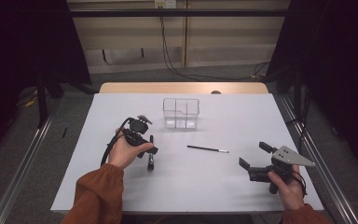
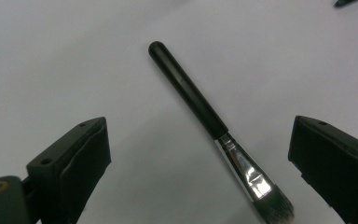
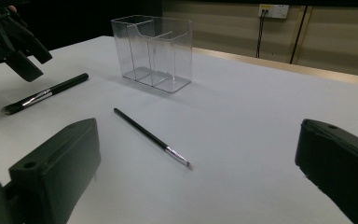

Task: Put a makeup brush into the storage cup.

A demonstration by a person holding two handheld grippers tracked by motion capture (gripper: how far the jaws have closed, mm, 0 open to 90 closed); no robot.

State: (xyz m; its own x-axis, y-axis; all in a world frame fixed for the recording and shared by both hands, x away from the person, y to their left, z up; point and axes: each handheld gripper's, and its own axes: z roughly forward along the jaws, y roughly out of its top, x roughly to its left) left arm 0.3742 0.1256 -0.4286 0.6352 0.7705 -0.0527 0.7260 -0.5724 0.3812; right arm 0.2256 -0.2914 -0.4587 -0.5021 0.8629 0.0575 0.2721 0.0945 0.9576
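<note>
The left tool (image 2: 198,158) hangs wide open and empty over the thick brush (image 2: 214,128) lying at the desk's (image 1: 242,186) nine o'clock, so closing on its handle likely comes next.

You wear rust-orange sleeves (image 1: 95,191); your black left gripper (image 1: 145,140) trails a black cable, your right gripper (image 1: 253,156) carries a grey three-cornered plate.

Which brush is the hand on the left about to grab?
Start at the clear box in the middle of the white table. Under the open left gripper lies the thick brush, with a fat black handle and silver collar, unlike the thin brush.
</note>
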